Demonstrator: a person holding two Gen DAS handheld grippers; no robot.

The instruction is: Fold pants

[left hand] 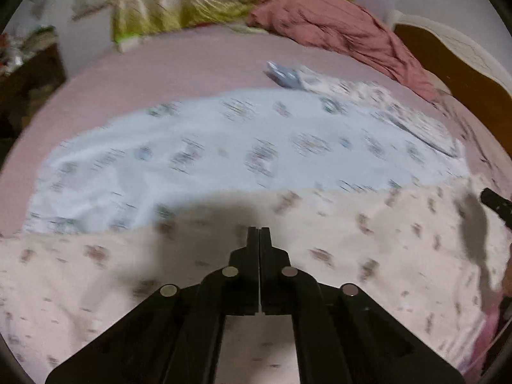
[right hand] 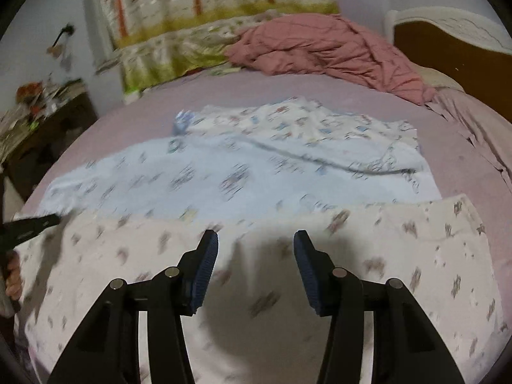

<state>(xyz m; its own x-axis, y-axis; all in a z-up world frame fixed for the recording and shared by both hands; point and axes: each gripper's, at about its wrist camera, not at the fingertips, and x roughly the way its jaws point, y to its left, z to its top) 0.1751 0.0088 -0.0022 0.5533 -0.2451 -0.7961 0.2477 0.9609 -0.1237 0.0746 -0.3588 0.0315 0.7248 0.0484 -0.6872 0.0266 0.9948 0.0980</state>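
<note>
Our left gripper [left hand: 259, 228] is pressed together above the cream pants [left hand: 352, 240]; our right gripper [right hand: 256, 240] stands apart over them, touching nothing.

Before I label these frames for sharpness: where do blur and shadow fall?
Left wrist view: the printed pale-pink cotton pants and light-blue printed garment are motion-smeared, and the shut left claw casts a dark shadow. Right wrist view: similar smear, shadow under the open right claw; fisheye bends the lilac bed sheet.
</note>
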